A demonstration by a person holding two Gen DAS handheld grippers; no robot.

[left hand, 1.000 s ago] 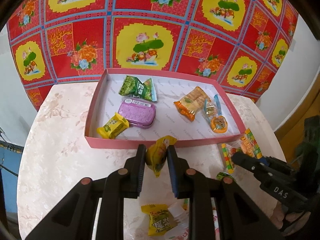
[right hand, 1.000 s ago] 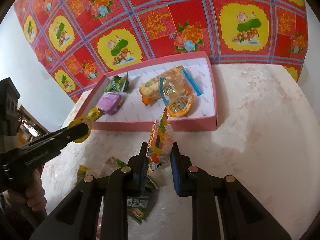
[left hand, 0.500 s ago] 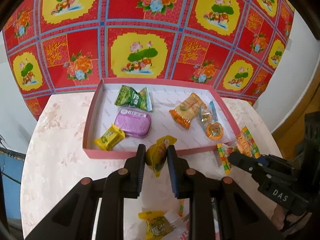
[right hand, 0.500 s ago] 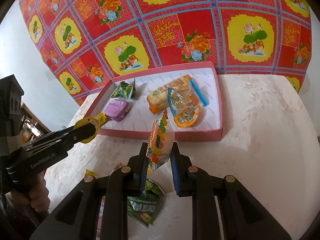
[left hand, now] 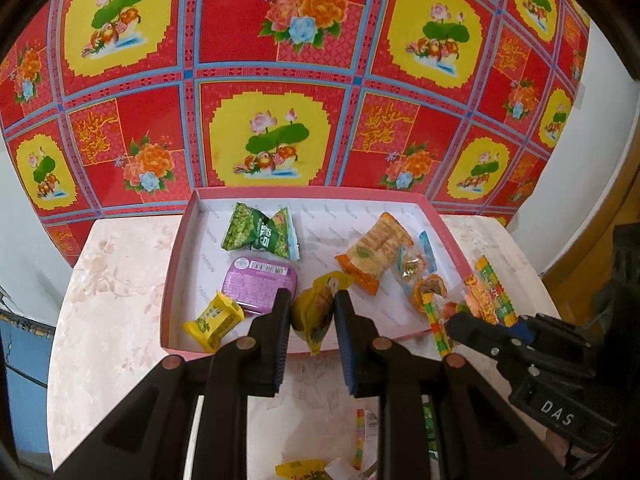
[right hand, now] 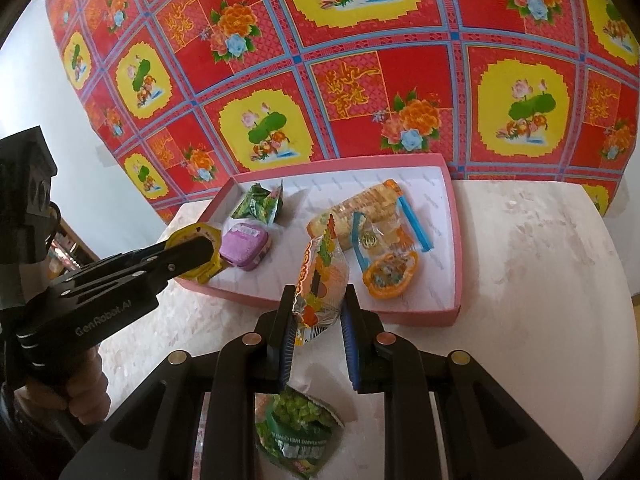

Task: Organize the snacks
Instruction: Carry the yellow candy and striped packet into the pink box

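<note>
The left gripper (left hand: 308, 312) is clenched on a yellow snack packet (left hand: 316, 314), pinched between its two fingers and hanging over the near edge of the pink tray (left hand: 176, 264). The right gripper (right hand: 316, 312) grasps an orange candy bag (right hand: 320, 280) that stands upright between its fingers, just short of the tray's (right hand: 456, 248) near edge.

The tray sits at the far edge of the pale marbled tabletop (left hand: 108, 304), against a red and yellow flowered cloth (left hand: 280, 80) that hangs behind it. Inside the tray, a green snack packet (left hand: 260, 232) lies toward the far left corner, with a purple tin (left hand: 260, 286) just in front of it and a small yellow wrapped sweet (left hand: 214, 320) at the near left corner. Toward the right half lies an orange cracker pack (left hand: 374, 252), and beside it a clear bag with a blue strip (right hand: 384, 232) and a round orange-rimmed sweet (right hand: 390, 276) close to the near edge.

In the left wrist view the right gripper (left hand: 460, 322) shows at the right, its candy bag (left hand: 488, 296) held over the tray's near right corner. In the right wrist view the left gripper (right hand: 200, 248) reaches in from the left with its yellow packet (right hand: 196, 236) over the tray's left corner.

On the tabletop near the person lie a green bag (right hand: 296, 436) below the right gripper and another yellow packet (left hand: 300, 470) below the left one.
</note>
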